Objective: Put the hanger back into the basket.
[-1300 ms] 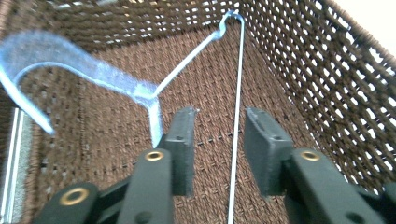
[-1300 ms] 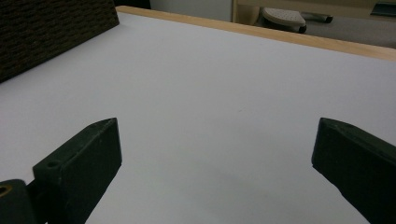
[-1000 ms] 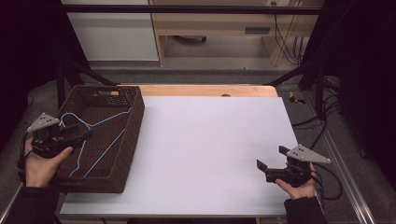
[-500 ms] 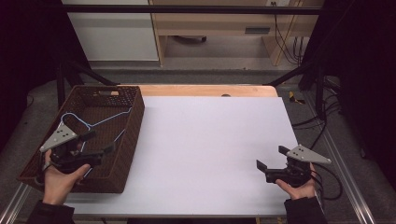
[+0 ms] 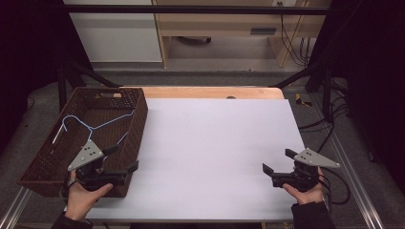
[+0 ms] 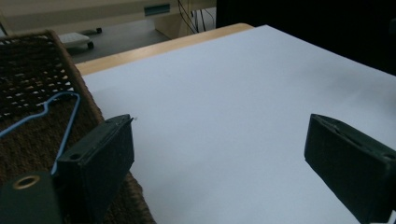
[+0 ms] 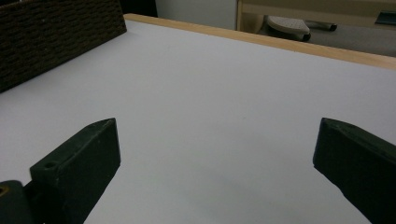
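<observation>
A dark wicker basket (image 5: 140, 119) stands at the table's left edge, and a blue wire hanger (image 5: 90, 126) lies inside it. My left gripper (image 5: 124, 157) hovers over the basket's near right corner, pointing out across the white table. Its jaws have just been opening and stand wide with nothing between them. The left gripper view shows the left gripper (image 6: 222, 135) over bare white surface, with the hanger (image 6: 65, 121) and the basket (image 6: 28, 74) to its left. My right gripper (image 5: 278, 161) rests open near the table's front right, empty, as the right gripper view shows the right gripper (image 7: 217, 140).
The white table top (image 5: 215, 143) spreads between the two hands, with a wooden strip (image 5: 205, 91) along its far edge. The basket's wall (image 7: 56, 32) rises at the far left in the right gripper view. Cables hang beyond the table's right side.
My left hand has moved from the basket's left side across to its near right corner, and its jaws have opened wider. The right hand has stayed where it was.
</observation>
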The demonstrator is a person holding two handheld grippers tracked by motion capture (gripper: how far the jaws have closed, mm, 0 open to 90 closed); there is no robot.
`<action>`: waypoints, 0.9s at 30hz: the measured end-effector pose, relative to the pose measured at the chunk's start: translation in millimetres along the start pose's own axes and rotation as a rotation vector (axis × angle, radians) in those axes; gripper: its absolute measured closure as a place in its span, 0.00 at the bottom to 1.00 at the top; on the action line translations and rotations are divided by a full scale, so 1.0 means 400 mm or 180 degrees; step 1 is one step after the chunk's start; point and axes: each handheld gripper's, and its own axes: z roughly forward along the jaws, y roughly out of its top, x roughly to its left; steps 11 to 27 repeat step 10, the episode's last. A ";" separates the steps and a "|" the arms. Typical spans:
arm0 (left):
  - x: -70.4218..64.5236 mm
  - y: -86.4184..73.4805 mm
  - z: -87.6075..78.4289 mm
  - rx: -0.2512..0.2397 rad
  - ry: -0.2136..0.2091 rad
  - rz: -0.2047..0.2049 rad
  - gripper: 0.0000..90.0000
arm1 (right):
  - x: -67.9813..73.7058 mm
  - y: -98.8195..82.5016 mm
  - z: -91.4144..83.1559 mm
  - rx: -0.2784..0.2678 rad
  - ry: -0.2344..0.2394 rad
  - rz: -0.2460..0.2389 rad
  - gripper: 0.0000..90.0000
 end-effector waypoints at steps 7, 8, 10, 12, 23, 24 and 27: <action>-0.008 -0.021 0.024 0.0041 -0.0056 -0.0012 0.09 | 0.001 -0.001 0.000 0.0012 0.0004 -0.0029 0.01; -0.008 -0.022 0.025 0.0044 -0.0051 0.0001 0.09 | 0.000 -0.001 0.000 0.0008 0.0004 -0.0028 0.01; -0.009 -0.023 0.026 0.0040 -0.0056 -0.0002 0.09 | 0.001 -0.001 -0.001 0.0008 0.0010 -0.0017 0.01; -0.009 -0.023 0.026 0.0040 -0.0056 -0.0002 0.09 | 0.001 -0.001 -0.001 0.0008 0.0010 -0.0017 0.01; -0.009 -0.023 0.026 0.0040 -0.0056 -0.0002 0.09 | 0.001 -0.001 -0.001 0.0008 0.0010 -0.0017 0.01; -0.009 -0.023 0.026 0.0040 -0.0056 -0.0002 0.09 | 0.001 -0.001 -0.001 0.0008 0.0010 -0.0017 0.01; -0.009 -0.023 0.026 0.0040 -0.0056 -0.0002 0.09 | 0.001 -0.001 -0.001 0.0008 0.0010 -0.0017 0.01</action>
